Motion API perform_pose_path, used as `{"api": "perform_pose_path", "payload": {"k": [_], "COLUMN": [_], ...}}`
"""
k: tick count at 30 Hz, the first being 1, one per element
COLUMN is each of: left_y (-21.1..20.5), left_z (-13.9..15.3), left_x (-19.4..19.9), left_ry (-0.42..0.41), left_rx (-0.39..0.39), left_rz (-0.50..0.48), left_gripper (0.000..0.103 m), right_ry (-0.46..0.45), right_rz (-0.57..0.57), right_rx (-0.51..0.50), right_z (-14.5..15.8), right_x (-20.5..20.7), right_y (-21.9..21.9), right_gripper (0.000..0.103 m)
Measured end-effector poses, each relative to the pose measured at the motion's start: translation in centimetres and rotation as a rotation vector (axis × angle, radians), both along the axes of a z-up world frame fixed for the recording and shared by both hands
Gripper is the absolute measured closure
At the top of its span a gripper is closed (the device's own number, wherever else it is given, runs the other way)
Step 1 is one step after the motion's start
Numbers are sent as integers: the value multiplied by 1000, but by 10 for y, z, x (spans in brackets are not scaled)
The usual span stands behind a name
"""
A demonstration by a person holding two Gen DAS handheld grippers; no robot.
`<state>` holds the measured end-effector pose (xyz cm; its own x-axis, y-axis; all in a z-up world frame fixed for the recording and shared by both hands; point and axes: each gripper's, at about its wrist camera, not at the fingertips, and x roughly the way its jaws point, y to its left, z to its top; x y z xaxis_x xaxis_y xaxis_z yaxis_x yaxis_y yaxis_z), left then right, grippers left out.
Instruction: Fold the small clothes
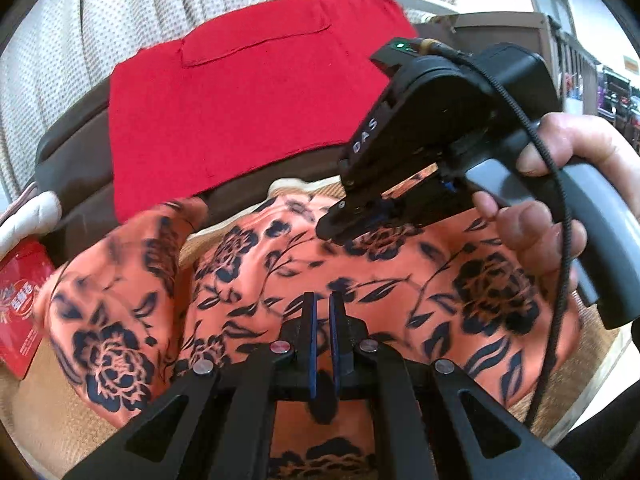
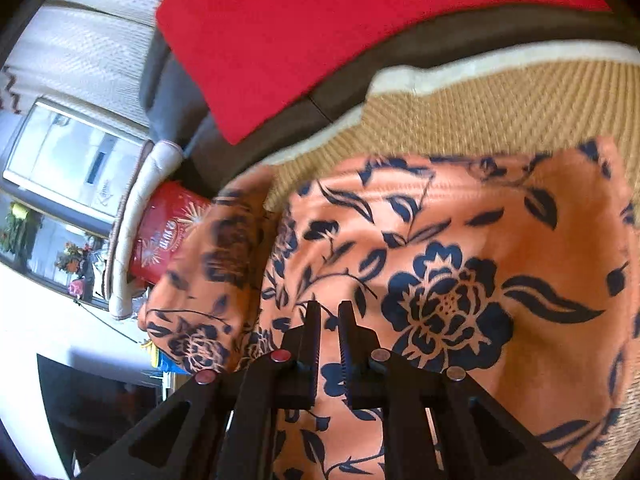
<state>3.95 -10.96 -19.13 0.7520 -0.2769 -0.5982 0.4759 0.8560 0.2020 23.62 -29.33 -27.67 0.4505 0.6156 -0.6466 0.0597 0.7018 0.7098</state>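
An orange garment with a dark blue flower print (image 1: 360, 280) lies spread on a tan woven mat (image 2: 500, 100). Its left part is bunched up in a fold (image 2: 208, 264). My left gripper (image 1: 322, 300) sits low over the middle of the cloth. Its jaws are almost together and no fabric shows between the blue pads. My right gripper (image 1: 332, 228) points down at the garment's far edge, tips together on or just above the cloth. In its own view the right gripper (image 2: 330, 308) is shut over the print. A hand (image 1: 560, 160) holds its grey handle.
A folded red garment (image 1: 240, 100) lies on the dark brown cushion edge (image 1: 80, 184) behind the mat. A red printed box (image 2: 168, 232) stands at the left by a cream armrest (image 2: 136, 220). White textured upholstery (image 1: 120, 20) rises at the back.
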Motion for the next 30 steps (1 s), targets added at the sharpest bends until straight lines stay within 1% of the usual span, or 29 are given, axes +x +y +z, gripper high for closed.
{"api": "perform_pose_path", "payload": {"k": [3,6,9,13,15,16,17,18,19,20,22,24,25,26,27,28,29,30], "left_y": [10,20,32,55,72,79,88,104,118,134,177,217,236,255,271,280,292,298], "left_z": [1,3,5,7,11,9,6,6,8,9,12,11,8,2,-3,-7,-14,-18], "left_x": [1,3,3,7,10,16,21,27,31,33,38,41,43,46,47,46,45,44], "left_ry": [-8,-14,-16,-18,-15,-5,9,38,58,78,128,173,203,245,286,315,357,382], "left_rx": [4,-1,-2,2,11,16,16,-3,-32,-72,-178,-270,-311,-355,-397,-429,-481,-518], "left_rz": [26,44,68,135,184,206,234,283,321,363,475,587,644,693,728,746,764,767], "left_gripper": [97,97,97,97,96,87,79,57,43,41,40,38,37,37,37,37,37,37], "right_ry": [-6,-25,-16,-17,-17,-15,-13,-19,-35,-46,-58,-106,-137,-153,-177,-184,-187,-185], "right_rz": [11,38,51,61,62,62,54,41,29,36,40,37,52,69,110,130,167,184], "right_rx": [9,11,10,-11,5,6,-5,-16,-23,-19,-6,8,14,12,-7,-26,-60,-72], "right_z": [2,7,7,8,8,7,5,4,5,5,5,7,9,12,15,16,15,14], "right_x": [2,5,10,15,20,24,27,28,29,31,33,34,33,34,32,33,32,30], "right_y": [6,20,33,53,65,72,78,82,89,96,106,120,128,137,153,163,180,189], "right_gripper": [91,91,91,90,84,68,34,20,17,17,17,19,27,39,46,66,69,69]}}
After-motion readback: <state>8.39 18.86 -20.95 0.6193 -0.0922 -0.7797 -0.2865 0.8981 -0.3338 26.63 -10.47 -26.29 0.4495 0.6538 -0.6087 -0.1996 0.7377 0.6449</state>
